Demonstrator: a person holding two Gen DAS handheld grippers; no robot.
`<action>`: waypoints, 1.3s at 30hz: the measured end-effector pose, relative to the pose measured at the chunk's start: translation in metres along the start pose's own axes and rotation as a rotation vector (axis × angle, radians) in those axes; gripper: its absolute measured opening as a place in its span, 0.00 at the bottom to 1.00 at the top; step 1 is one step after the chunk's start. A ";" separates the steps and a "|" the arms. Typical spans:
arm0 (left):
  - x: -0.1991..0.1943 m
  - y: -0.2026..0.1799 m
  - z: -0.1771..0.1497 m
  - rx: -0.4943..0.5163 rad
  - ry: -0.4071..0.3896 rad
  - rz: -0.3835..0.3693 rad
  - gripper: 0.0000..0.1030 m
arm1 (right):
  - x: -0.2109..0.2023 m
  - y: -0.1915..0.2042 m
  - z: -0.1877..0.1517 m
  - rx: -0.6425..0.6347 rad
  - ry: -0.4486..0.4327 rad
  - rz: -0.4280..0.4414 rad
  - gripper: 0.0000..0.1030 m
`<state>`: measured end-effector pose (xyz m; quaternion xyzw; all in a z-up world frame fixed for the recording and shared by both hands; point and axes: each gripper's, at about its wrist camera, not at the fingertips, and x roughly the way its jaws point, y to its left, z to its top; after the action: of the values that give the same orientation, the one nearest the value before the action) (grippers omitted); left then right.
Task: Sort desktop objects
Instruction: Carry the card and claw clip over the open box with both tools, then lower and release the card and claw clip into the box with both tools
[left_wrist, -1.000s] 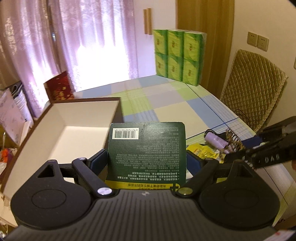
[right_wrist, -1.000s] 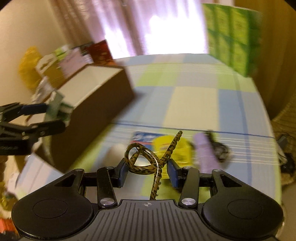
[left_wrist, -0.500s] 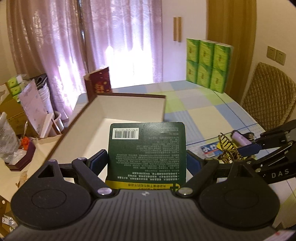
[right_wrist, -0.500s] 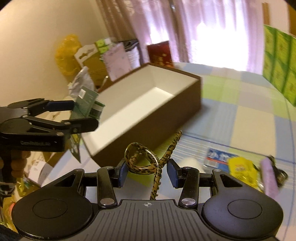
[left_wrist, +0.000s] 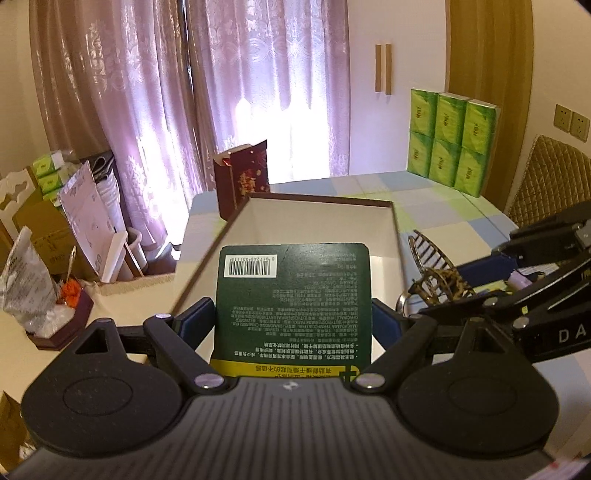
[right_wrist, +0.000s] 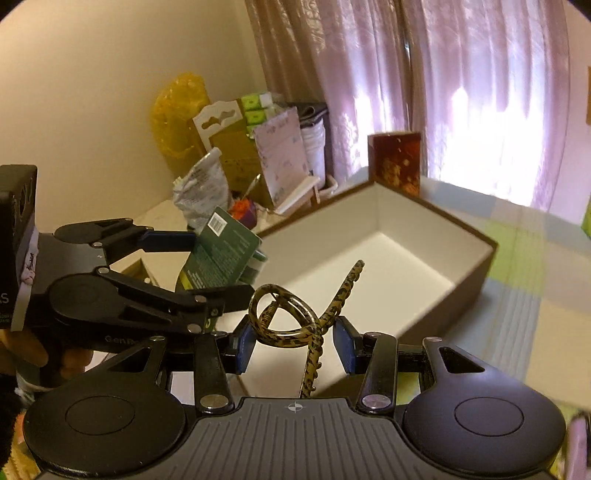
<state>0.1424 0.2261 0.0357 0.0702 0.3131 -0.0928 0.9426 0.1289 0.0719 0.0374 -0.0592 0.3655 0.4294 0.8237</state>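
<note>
Clamping green packet (left_wrist: 291, 299) in left gripper (left_wrist: 293, 325), right gripper (right_wrist: 293, 343) pinching hair clip (right_wrist: 295, 314), above box (right_wrist: 476, 258)

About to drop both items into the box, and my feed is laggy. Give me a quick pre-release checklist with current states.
1. Left gripper shut on the green packet: ok.
2. Right gripper shut on the leopard-print hair clip: ok.
3. Open box has bare floor to receive them: ok.
4. Packet over the box opening: cannot tell; it seems near the box's near end.
5. Clip over the box opening: cannot tell; it is near the close corner.
6. Grippers clear of each other: not ok, they sit very close.
</note>
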 end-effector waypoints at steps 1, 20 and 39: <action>0.002 0.005 0.002 0.007 -0.002 -0.002 0.84 | 0.005 0.000 0.004 0.000 0.000 -0.004 0.42; 0.081 0.047 0.001 0.058 0.140 -0.085 0.83 | 0.089 -0.009 0.013 0.002 0.185 -0.019 0.42; 0.155 0.043 -0.028 0.181 0.458 -0.097 0.84 | 0.172 -0.005 -0.011 -0.279 0.486 -0.001 0.42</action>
<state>0.2575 0.2528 -0.0769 0.1584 0.5118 -0.1475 0.8314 0.1892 0.1780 -0.0842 -0.2735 0.4898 0.4484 0.6959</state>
